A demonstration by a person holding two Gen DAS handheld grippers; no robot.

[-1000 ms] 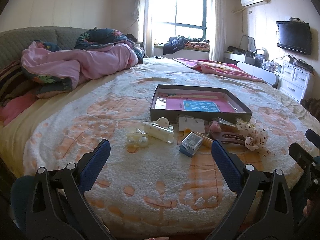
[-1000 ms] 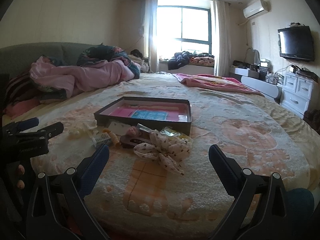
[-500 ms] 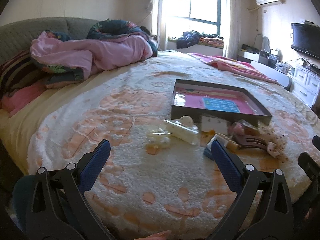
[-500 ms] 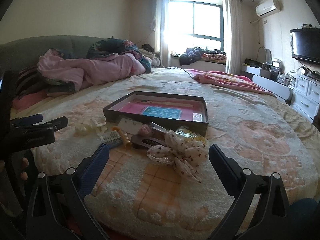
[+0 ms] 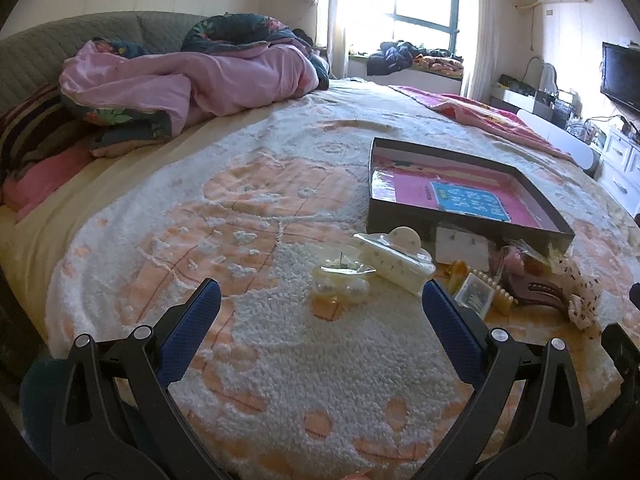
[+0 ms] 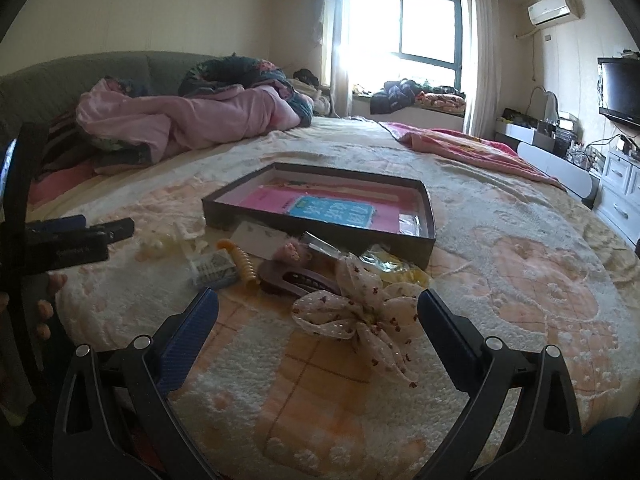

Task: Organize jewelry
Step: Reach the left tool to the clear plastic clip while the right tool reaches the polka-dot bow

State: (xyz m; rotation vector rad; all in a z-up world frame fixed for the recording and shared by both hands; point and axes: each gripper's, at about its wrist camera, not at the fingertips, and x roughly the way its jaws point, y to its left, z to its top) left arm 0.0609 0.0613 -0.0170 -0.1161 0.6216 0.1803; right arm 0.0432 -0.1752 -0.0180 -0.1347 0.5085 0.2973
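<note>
A shallow dark box [image 5: 468, 224] [image 6: 320, 232] with a pink and blue lining lies on the bed. In front of it sits a pile of hair accessories: a cream claw clip [image 5: 394, 258], a clear pearly piece [image 5: 342, 280], a small clear case [image 5: 474, 296] [image 6: 214, 268], a brown hair clip [image 5: 532, 290] [image 6: 296, 280], a yellow spiral tie [image 6: 242, 262] and a dotted fabric bow [image 6: 360, 312] [image 5: 580, 292]. My left gripper [image 5: 320, 308] is open, just short of the pearly piece. My right gripper [image 6: 318, 316] is open, with the bow between its fingers.
The bed carries a cream and orange blanket [image 5: 248, 216]. A pink quilt heap [image 5: 192, 80] lies at the back left, a pink blanket [image 6: 472, 148] at the back right. White drawers [image 6: 620, 184] and a TV [image 6: 620, 90] stand right. The left gripper tool [image 6: 76, 242] shows at the right view's left edge.
Both grippers have moved forward and lower toward the pile. The left view has swung left, so the box and accessories sit further right. Both stay open.
</note>
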